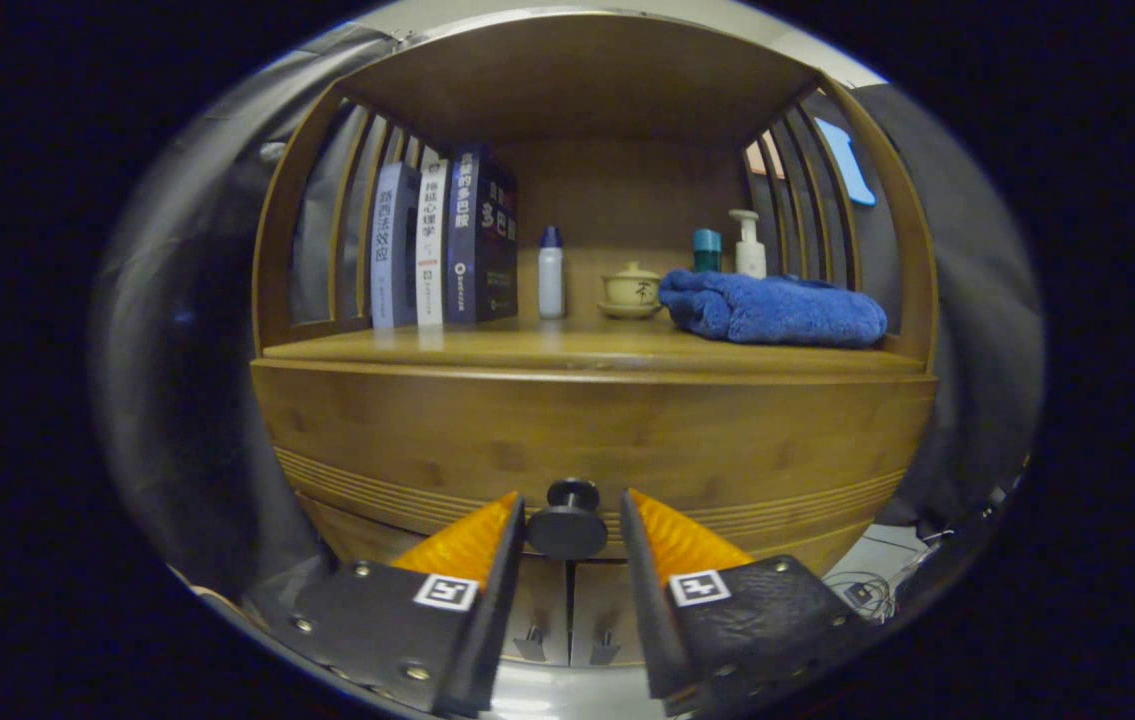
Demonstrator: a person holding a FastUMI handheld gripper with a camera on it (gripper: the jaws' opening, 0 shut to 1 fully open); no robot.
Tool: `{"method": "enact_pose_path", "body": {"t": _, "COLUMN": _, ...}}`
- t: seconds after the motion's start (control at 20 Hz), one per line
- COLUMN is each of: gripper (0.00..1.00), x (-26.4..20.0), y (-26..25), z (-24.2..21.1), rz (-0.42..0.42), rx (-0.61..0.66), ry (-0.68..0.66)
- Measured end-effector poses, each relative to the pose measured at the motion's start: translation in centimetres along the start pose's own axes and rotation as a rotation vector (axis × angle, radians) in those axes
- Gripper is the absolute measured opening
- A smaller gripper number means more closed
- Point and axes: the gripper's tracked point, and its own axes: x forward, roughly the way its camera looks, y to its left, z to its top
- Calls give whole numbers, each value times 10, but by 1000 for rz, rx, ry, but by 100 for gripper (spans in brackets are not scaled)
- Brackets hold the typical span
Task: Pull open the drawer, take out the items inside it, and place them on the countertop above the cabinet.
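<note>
A wooden cabinet fills the view, with its drawer front [587,440] closed flush under the countertop [567,350]. A dark round knob [567,520] sticks out of the drawer's lower middle. My gripper [572,510] is open, one finger on each side of the knob, with a small gap on both sides. The fingertips [487,530] reach about level with the knob and do not press on it. The drawer's inside is hidden.
On the countertop stand three books [442,245] at the left, a white bottle with a blue cap [550,272], a small lidded tea bowl [631,290], a folded blue towel [777,308], a teal bottle [707,250] and a pump bottle [749,245]. Two lower doors [567,620] sit below the drawer.
</note>
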Motion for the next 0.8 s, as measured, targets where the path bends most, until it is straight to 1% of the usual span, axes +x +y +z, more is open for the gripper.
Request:
{"method": "enact_pose_path", "body": {"t": 0.1, "gripper": 44, "x": -3, "y": -2, "z": 0, "rz": -16, "rx": 26, "ry": 4}}
{"method": "enact_pose_path", "body": {"t": 0.2, "gripper": 41, "x": -1, "y": -3, "z": 0, "rz": -30, "rx": 35, "ry": 8}}
{"method": "enact_pose_path", "body": {"t": 0.25, "gripper": 37, "x": -3, "y": -3, "z": -1, "rz": -42, "rx": 51, "ry": 18}}
{"method": "enact_pose_path", "body": {"t": 0.3, "gripper": 37, "x": -1, "y": -4, "z": -2, "rz": -54, "rx": 68, "ry": 36}}
{"method": "enact_pose_path", "body": {"t": 0.4, "gripper": 32, "x": -8, "y": -2, "z": -4, "rz": -50, "rx": 72, "ry": 54}}
{"method": "enact_pose_path", "body": {"t": 0.5, "gripper": 32, "x": -13, "y": -2, "z": -5, "rz": -55, "rx": 69, "ry": 60}}
{"method": "enact_pose_path", "body": {"t": 0.6, "gripper": 32, "x": -29, "y": -3, "z": -9, "rz": -66, "rx": 63, "ry": 62}}
{"method": "enact_pose_path", "body": {"t": 0.8, "gripper": 32, "x": -72, "y": -3, "z": -17, "rz": -51, "rx": 75, "ry": 82}}
